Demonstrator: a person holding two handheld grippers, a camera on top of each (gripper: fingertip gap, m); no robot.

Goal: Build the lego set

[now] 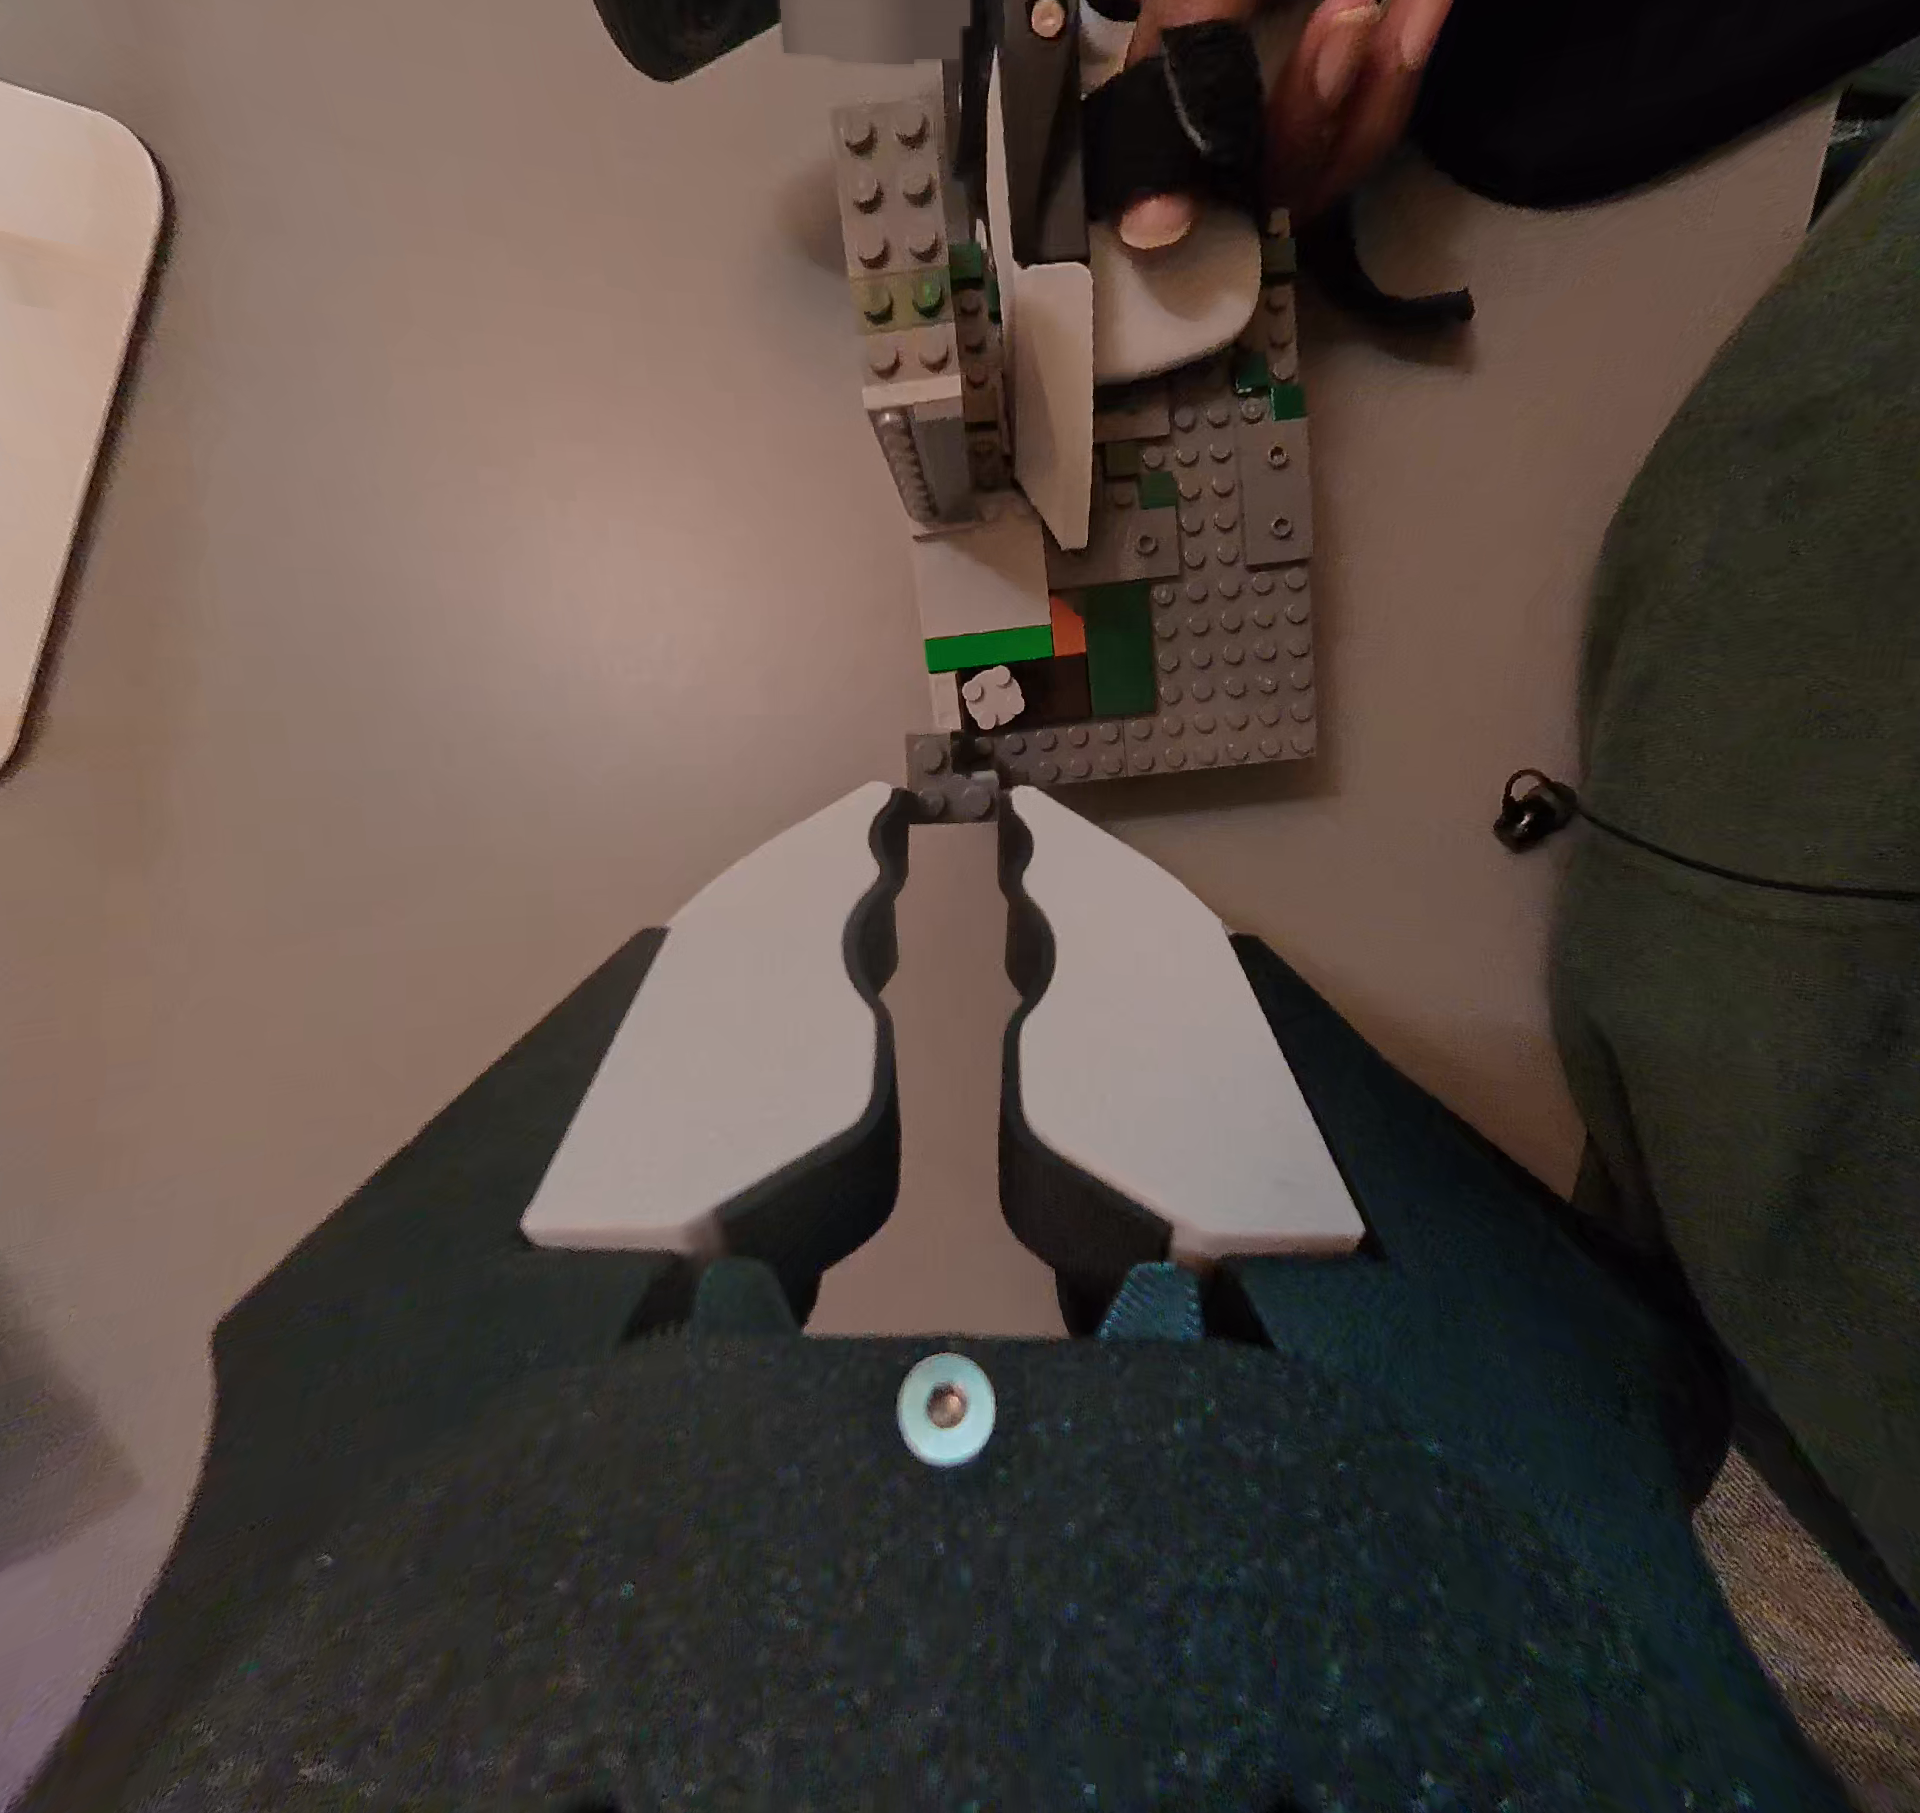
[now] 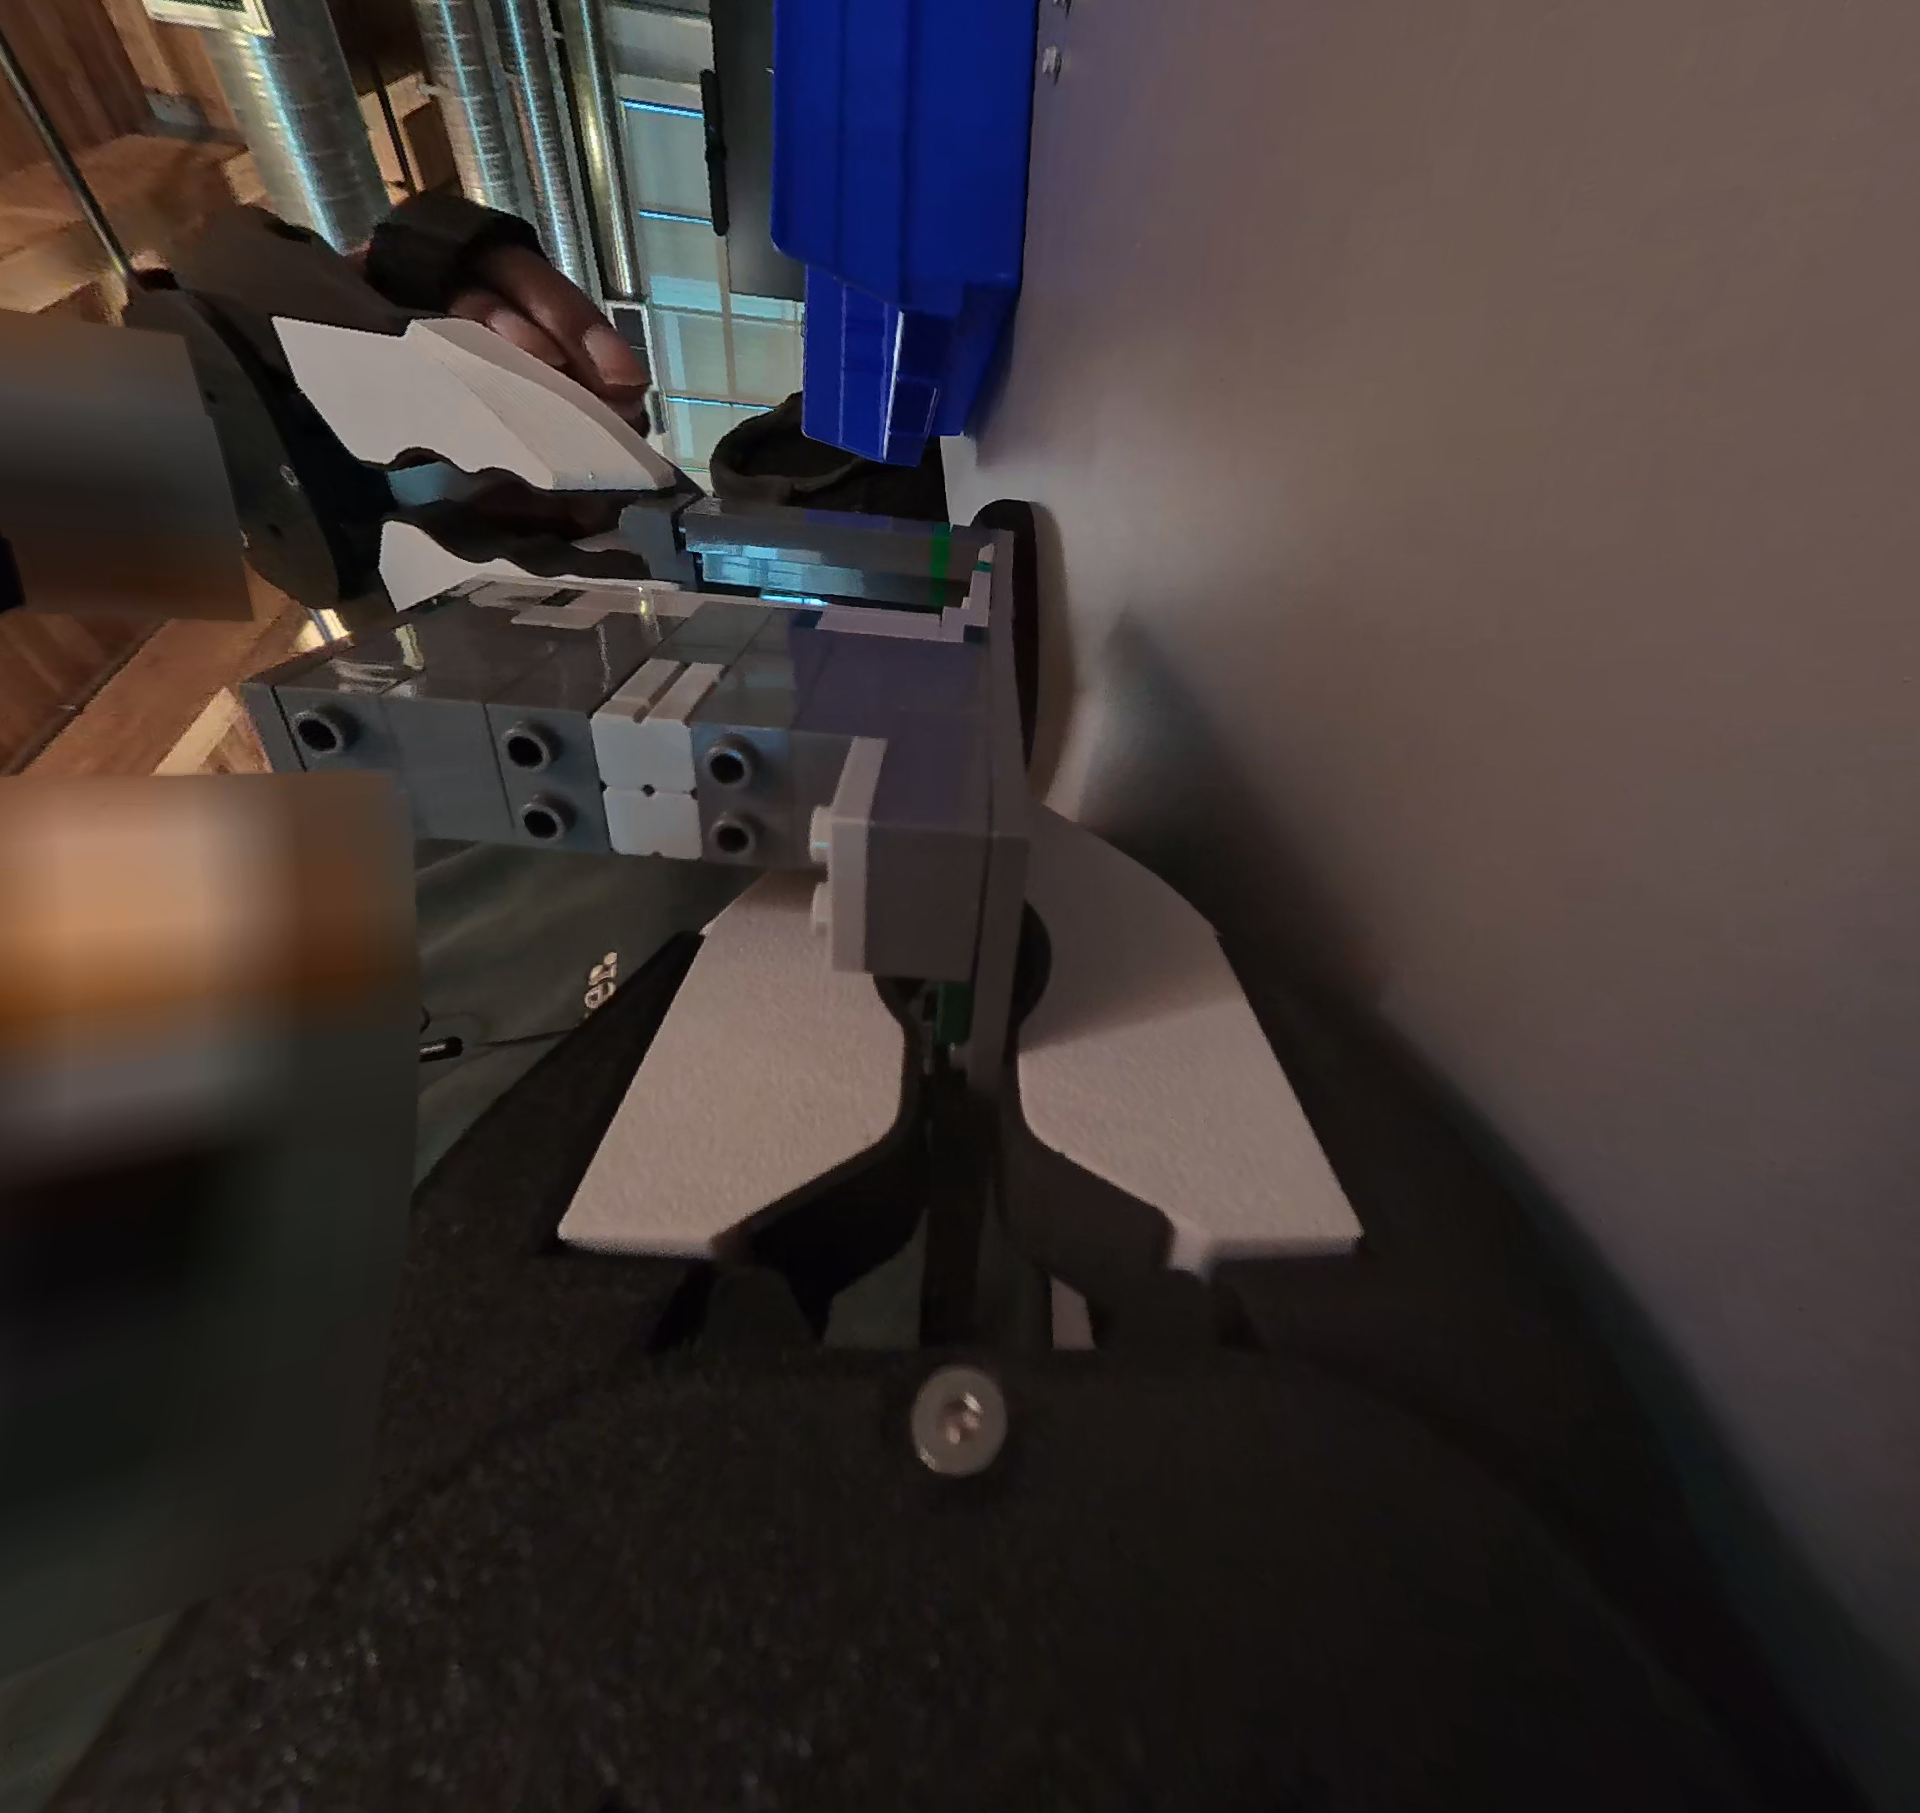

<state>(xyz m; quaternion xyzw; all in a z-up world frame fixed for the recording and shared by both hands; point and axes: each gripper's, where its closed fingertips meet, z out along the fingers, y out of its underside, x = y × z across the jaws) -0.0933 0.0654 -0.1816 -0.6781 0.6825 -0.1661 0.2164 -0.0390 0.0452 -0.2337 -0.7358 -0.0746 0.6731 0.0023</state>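
Observation:
The lego model has a grey studded baseplate (image 1: 1236,641) with green, orange and white parts and a grey tower (image 1: 899,236). My left gripper (image 1: 953,805) is shut on a small dark grey brick (image 1: 961,799) and holds it against the model's near corner. My right gripper (image 1: 1091,475) reaches in from the far side. In the right wrist view it (image 2: 982,974) is shut on the baseplate's edge (image 2: 992,683). That view also shows the left gripper (image 2: 665,527) pressing the small brick (image 2: 655,542) onto the top of a dark wall.
A white tray (image 1: 62,392) lies at the left of the table. A blue bin (image 2: 904,153) stands beyond the model. A person's green garment (image 1: 1766,724) fills the right side, with a hand (image 1: 1299,28) on the right gripper. Across from one pair of fingers to the other is roughly 9 cm.

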